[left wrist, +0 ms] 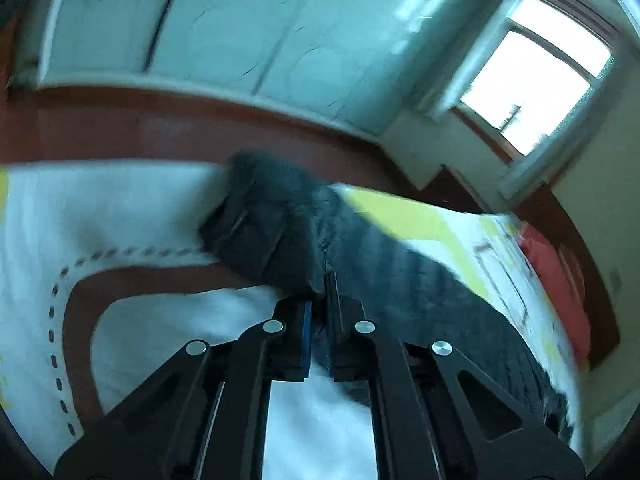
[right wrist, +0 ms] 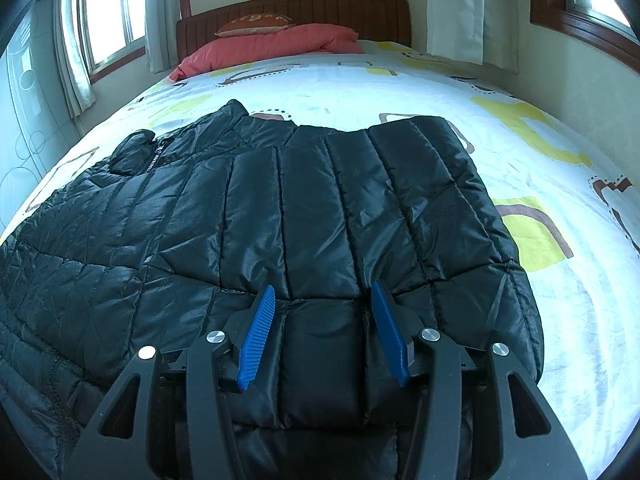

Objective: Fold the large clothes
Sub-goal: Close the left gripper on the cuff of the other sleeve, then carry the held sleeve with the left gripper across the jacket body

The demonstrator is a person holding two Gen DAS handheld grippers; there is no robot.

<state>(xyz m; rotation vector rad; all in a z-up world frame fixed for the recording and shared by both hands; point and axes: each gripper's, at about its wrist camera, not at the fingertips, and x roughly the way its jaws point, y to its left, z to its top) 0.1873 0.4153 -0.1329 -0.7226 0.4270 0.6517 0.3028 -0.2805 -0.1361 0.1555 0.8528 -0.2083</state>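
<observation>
The black jacket (right wrist: 280, 216) lies spread across the bed (right wrist: 520, 128), near the red pillow (right wrist: 272, 46). The right gripper (right wrist: 324, 332) rests over its hem, fingers (right wrist: 258, 336) spread apart. In the blurred left view, the left gripper (left wrist: 318, 320) seems clamped on a jacket fold.

Daylight only, from blown-out windows (left wrist: 532, 76). Left wrist view: heavy motion blur, cool cast. Right wrist view: sharp; soft sheen on black puffer jacket (right wrist: 280, 216). Fisheye bending, dark corners.
</observation>
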